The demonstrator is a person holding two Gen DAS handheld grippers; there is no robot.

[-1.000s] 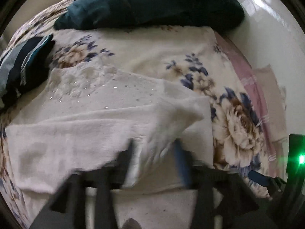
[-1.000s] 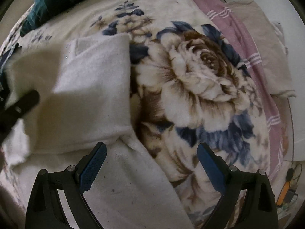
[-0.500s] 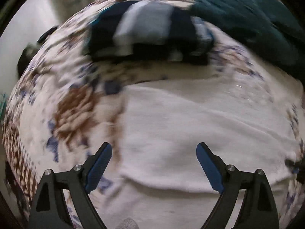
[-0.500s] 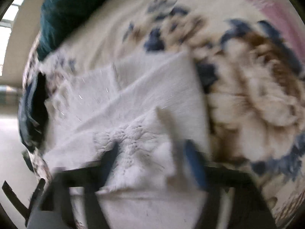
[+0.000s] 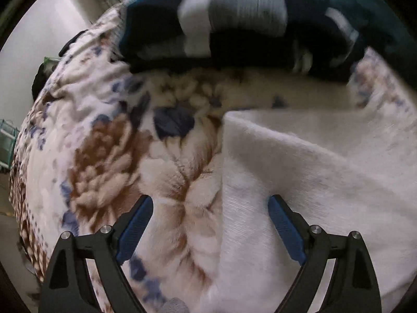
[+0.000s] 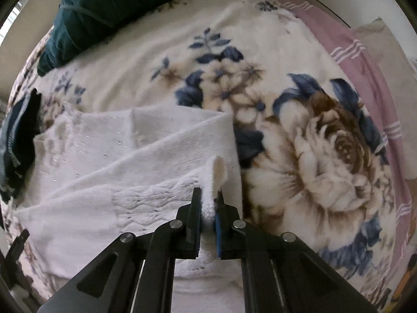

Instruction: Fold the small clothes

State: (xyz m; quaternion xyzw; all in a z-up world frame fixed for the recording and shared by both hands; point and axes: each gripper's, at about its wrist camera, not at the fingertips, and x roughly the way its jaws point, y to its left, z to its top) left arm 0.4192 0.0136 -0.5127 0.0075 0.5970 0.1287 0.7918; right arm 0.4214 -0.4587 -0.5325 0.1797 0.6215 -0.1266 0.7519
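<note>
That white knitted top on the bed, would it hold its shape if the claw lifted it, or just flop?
Probably flop: the white top already lies in soft folds, and the bit pinched by the right claw curls over limply. It looks light. Its fuzzy knit likely grips the plush floral blanket, so dragging may bunch it.

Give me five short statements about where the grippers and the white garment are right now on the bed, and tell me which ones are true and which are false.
1. The right gripper is shut on a fold of the white garment. True.
2. The left gripper is clamped on the garment. False: its jaws stand wide apart, holding nothing.
3. The garment lies on a floral blanket. True.
4. The dark teal bedding covers the garment. False: it lies apart, at the far edge of the blanket.
5. In the left wrist view, the garment's edge runs between the left gripper's fingers. True.
</note>
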